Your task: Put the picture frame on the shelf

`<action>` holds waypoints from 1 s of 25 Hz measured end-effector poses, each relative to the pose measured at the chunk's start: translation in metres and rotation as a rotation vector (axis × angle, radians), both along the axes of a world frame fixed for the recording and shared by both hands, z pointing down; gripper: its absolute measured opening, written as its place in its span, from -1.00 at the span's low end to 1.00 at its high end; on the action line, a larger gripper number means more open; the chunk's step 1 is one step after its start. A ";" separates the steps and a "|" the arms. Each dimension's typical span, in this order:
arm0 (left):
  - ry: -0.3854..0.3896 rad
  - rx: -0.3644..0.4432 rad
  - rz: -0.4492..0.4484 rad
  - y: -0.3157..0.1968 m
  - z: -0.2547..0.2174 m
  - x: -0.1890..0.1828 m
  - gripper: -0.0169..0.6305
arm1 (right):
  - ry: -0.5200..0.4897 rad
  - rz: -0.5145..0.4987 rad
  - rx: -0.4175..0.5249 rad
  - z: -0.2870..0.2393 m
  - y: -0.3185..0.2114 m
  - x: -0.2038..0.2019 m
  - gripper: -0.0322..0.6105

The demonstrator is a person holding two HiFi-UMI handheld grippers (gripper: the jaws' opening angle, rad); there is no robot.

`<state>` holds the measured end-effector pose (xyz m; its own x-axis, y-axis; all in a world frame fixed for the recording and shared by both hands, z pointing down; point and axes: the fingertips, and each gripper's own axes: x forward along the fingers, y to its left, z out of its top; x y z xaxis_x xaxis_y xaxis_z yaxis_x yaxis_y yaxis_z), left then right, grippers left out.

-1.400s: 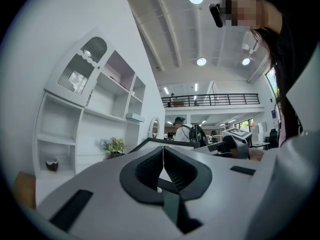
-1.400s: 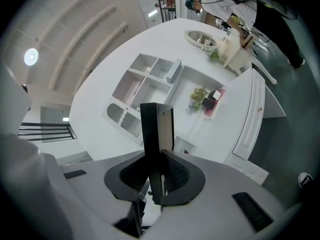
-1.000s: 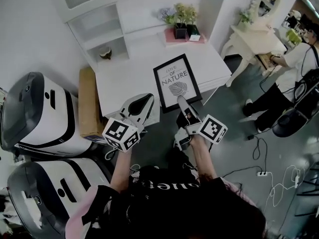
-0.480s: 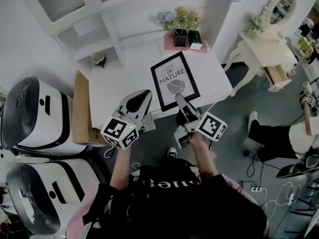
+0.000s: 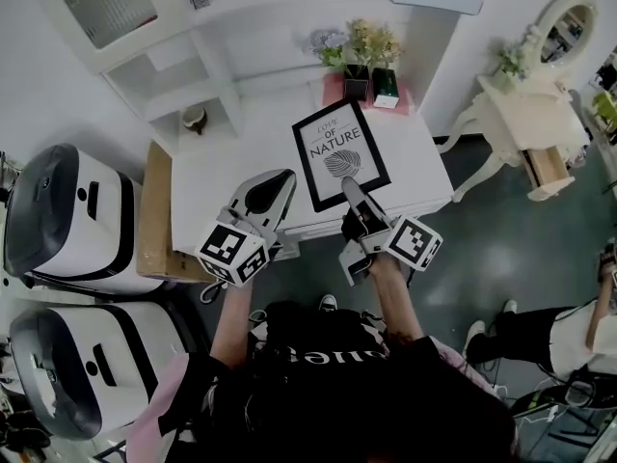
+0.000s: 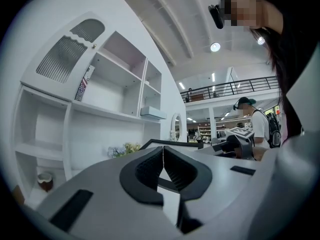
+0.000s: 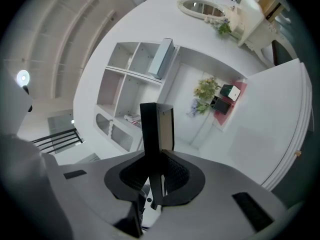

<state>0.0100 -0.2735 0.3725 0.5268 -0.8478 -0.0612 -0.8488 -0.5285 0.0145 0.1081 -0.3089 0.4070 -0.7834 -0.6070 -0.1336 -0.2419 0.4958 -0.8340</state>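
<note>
Holding hand: the right gripper [image 5: 350, 189] has the black rectangular picture frame [image 5: 340, 154] by the middle of its near short edge.
Right fingers: the dark ribbed fingers [image 7: 177, 173] are clenched on the frame, which stands edge-on between them with its brown backing turned to one side.
Left gripper: the left gripper [image 5: 285, 177] sits just beside the frame's left edge, near its front corner; whether they touch cannot be told.
Left fingers: the black fingers [image 6: 145, 171] are pressed together, tips meeting, with nothing between them.
Frame: it faces up, showing a white sheet with the words "LOVE OF NATURE" above a leaf drawing. It is over the front right part of the white bench [image 5: 227, 167].
Shelf: the white shelf unit [image 5: 224, 70] with open compartments rises along the bench's back and left; the frame is not on it.
Bench back: small potted flowers [image 5: 360, 48] stand on a pink base against the wall.
Low compartment: a small brown cup [image 5: 195, 117] sits alone.
Left of bench: a brown cardboard box [image 5: 154, 210], then two white-and-black machines [image 5: 67, 220].
Right of bench: a white dressing table with an oval mirror [image 5: 525, 114], well apart.
</note>
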 end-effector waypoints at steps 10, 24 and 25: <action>-0.011 0.009 -0.028 -0.027 -0.013 -0.022 -0.90 | 0.007 -0.008 0.025 -0.029 -0.040 -0.010 -0.63; -0.023 0.025 0.035 -0.083 -0.029 -0.064 -0.90 | 0.008 -0.007 0.129 -0.107 -0.128 -0.050 -0.64; -0.024 0.027 0.038 -0.085 -0.029 -0.067 -0.90 | 0.013 -0.006 0.141 -0.115 -0.136 -0.053 -0.64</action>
<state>-0.0572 -0.3588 0.3432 0.5602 -0.8254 -0.0706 -0.8281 -0.5603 -0.0201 0.0553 -0.4452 0.2920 -0.7893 -0.5781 -0.2069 -0.2490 0.6094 -0.7528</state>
